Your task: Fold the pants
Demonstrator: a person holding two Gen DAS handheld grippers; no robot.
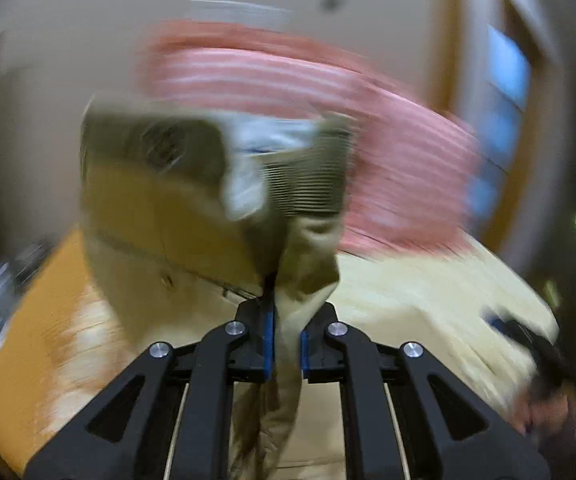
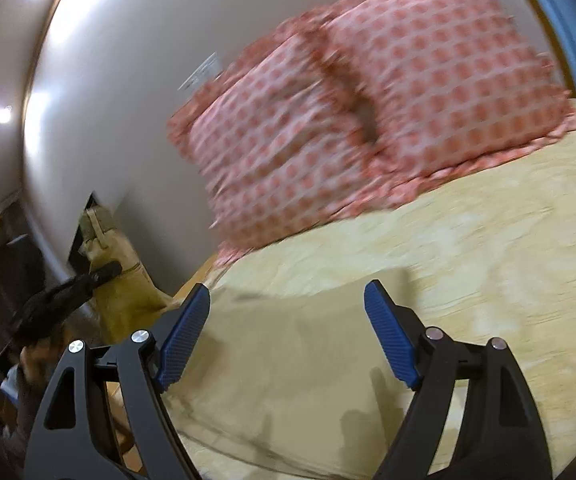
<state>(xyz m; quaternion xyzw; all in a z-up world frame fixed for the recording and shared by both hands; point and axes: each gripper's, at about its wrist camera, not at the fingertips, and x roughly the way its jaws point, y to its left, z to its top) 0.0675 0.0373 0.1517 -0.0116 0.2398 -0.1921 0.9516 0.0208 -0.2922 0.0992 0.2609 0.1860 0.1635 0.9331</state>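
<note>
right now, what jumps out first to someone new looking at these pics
The left hand-held gripper is shut on khaki pants, lifted in front of the wall. Two red-and-white patterned pillows lean at the head of a yellow bedspread, and the right hand-held gripper hangs open above pants fabric there.

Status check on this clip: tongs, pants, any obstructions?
Left tongs shut on khaki pants, waistband lifted. Right tongs open, empty, over the bed. Pink pillows lie beyond; nothing blocking.

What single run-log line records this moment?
left gripper: shut on pants, lifted | right gripper: open, empty, over bed | pillows: at wall
</note>
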